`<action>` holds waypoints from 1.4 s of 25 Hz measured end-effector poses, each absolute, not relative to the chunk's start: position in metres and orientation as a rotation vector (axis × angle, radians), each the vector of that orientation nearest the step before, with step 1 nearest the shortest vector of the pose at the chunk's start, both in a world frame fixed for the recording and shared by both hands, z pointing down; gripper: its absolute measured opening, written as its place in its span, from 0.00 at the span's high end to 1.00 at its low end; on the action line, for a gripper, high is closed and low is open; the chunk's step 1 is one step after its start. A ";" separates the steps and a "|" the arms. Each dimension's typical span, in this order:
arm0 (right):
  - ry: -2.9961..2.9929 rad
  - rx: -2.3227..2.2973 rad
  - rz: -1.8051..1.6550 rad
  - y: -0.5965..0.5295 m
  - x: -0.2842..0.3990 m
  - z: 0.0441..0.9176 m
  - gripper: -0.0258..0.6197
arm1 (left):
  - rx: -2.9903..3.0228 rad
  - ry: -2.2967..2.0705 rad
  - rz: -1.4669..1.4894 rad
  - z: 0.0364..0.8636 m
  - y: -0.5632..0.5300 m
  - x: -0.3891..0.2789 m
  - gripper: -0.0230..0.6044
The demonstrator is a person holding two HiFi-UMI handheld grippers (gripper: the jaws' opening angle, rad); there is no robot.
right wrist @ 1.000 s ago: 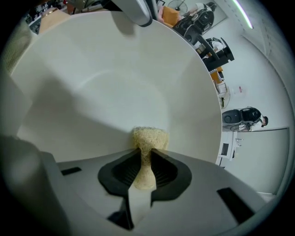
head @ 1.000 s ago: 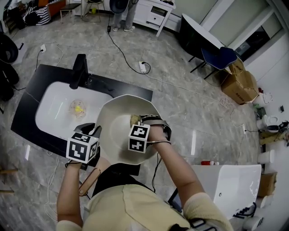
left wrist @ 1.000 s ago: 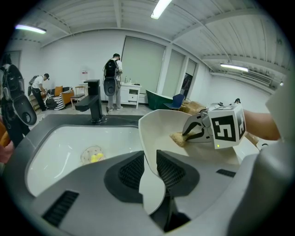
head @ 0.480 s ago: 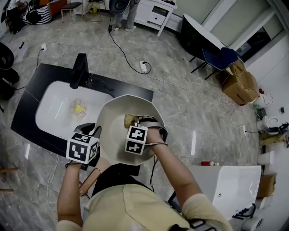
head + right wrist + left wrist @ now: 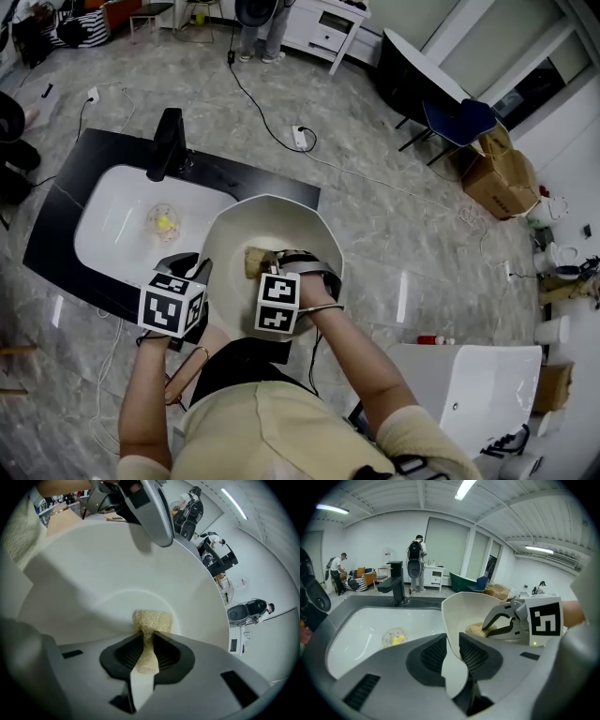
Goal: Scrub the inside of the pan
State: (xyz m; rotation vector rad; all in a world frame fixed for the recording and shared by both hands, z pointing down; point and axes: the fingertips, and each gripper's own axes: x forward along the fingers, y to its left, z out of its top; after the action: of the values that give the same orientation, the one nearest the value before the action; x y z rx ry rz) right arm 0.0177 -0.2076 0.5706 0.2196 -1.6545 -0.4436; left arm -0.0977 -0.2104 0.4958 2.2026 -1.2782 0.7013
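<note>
A white, many-sided pan [image 5: 281,220] is held tilted above the sink's near edge. My left gripper [image 5: 190,269] is shut on the pan's white handle [image 5: 452,672], which runs down between its ribbed pads. Inside the pan, my right gripper [image 5: 265,260] is shut on a tan sponge [image 5: 254,261] and points steeply down. In the right gripper view the sponge [image 5: 151,619] is pinched between the pads and presses on the pan's inner floor [image 5: 117,564]. The left gripper view shows the pan [image 5: 466,606] with the sponge [image 5: 474,629] and the right gripper [image 5: 486,626] in it.
A white sink [image 5: 103,234] is set in a black counter [image 5: 56,202] with a black faucet [image 5: 167,145] behind it. A drain strainer holding something yellow [image 5: 162,223] lies in the basin. Cables and a power strip [image 5: 300,139] lie on the marble floor. People stand far off.
My right gripper has slid the sponge leftwards across the inside of the pan. The left gripper and the pan have stayed put.
</note>
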 end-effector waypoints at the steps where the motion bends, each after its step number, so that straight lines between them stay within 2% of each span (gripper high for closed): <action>1: -1.660 0.214 -0.441 -0.205 0.016 0.571 0.84 | 2.202 -1.279 0.701 0.496 -0.211 -0.098 0.82; 9: -1.699 0.173 -0.396 -0.187 0.007 0.572 0.84 | 2.204 -1.279 0.696 0.496 -0.210 -0.098 0.82; 27: -1.816 0.066 0.031 -0.137 -0.002 0.561 0.83 | 2.228 -1.273 0.674 0.495 -0.208 -0.099 0.82; 35: -1.898 0.127 0.104 -0.136 0.002 0.542 0.84 | 2.257 -1.285 0.688 0.492 -0.208 -0.100 0.82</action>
State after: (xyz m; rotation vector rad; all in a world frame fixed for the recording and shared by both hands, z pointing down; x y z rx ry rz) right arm 0.0023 -0.1364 0.5416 0.1266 -1.8978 0.1042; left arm -0.0999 -0.2077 0.4920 2.2569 -1.2846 0.6879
